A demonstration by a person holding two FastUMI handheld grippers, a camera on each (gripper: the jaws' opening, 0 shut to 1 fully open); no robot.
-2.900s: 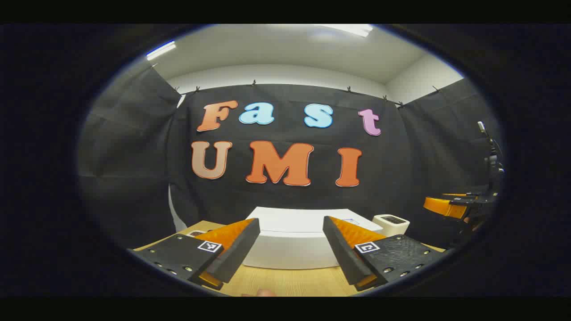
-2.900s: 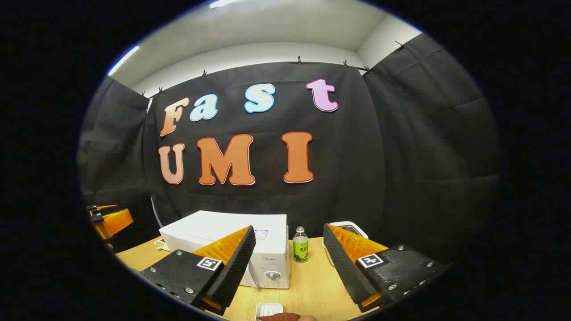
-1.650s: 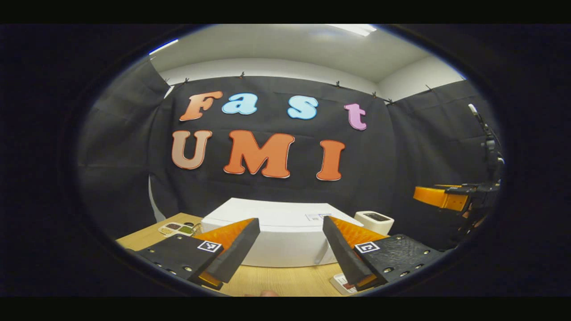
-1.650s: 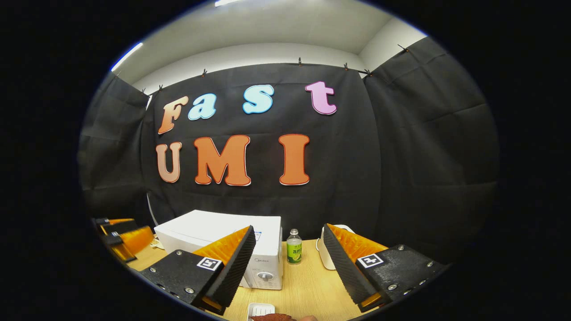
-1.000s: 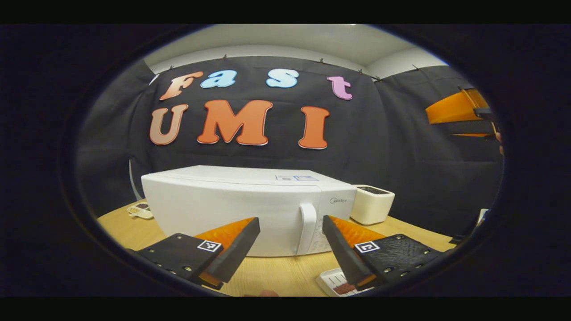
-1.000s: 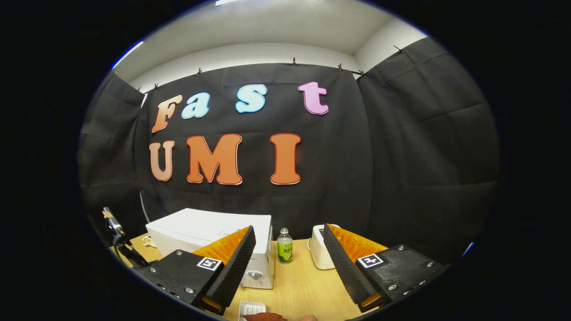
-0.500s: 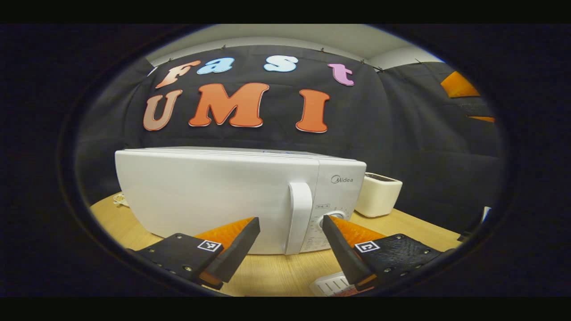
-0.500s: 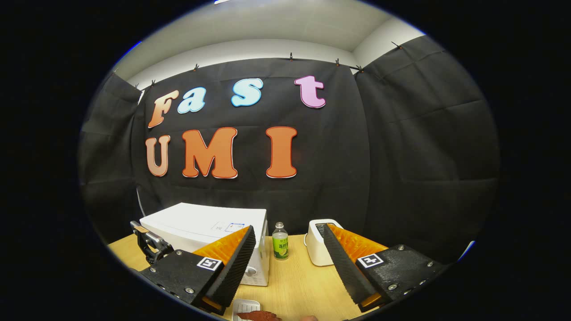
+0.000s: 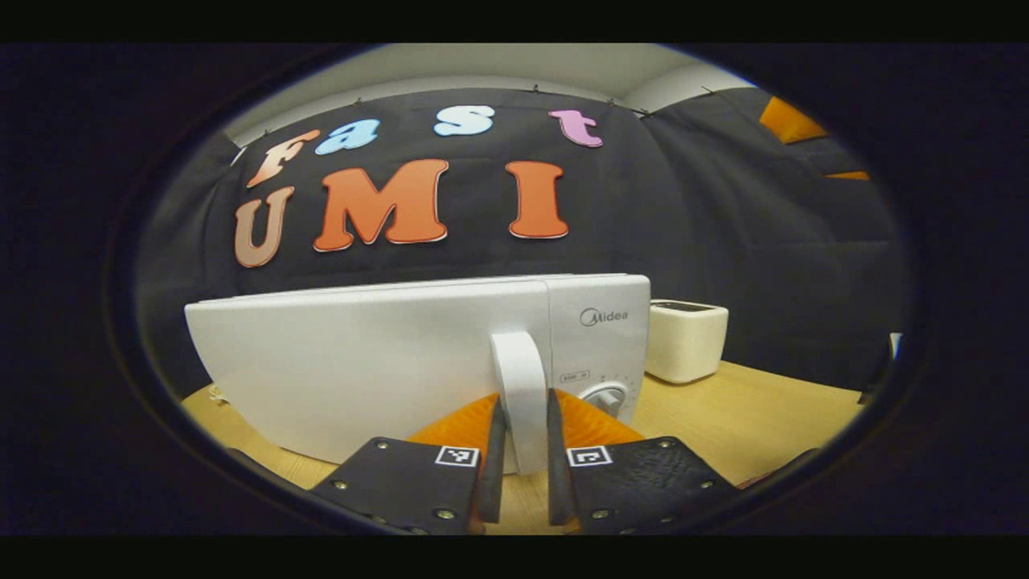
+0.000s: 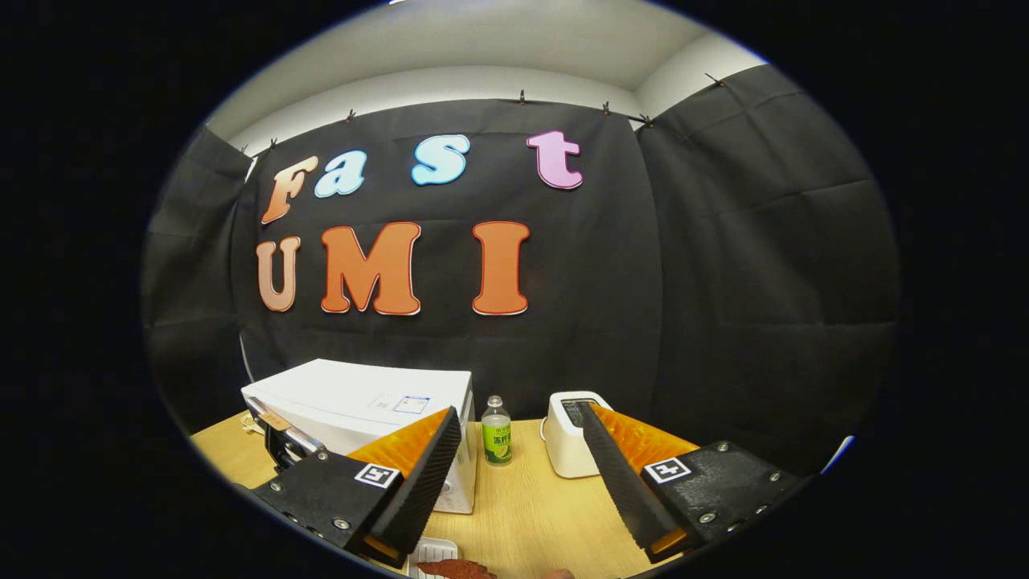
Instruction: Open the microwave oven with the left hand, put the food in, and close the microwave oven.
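So far only the first step was under way: the left gripper [image 9: 521,450] had its jaws drawn narrow on the door handle [image 9: 521,386] of the microwave oven [image 9: 362,362], one finger pressed to each side of the handle, which rose straight up from between them. The door itself looked flush with the oven body, so by my judgement opening, loading the food and closing all remained to be done.

The right gripper [image 10: 514,474] held its jaws wide with nothing between them. The food [image 10: 454,569], a dark reddish piece in a white tray [image 10: 430,555], lay on the wooden surface [image 10: 530,515] just below and slightly left of those jaws.

From the left gripper view came the oven's front: the control dial [image 9: 604,396] just right of the jaws and a white toaster [image 9: 685,340] farther right. From the right gripper view came the oven's top and right end beyond the left jaw, a green-labelled bottle [image 10: 496,441] ahead between the jaws, and the tray, all of which the other camera missed
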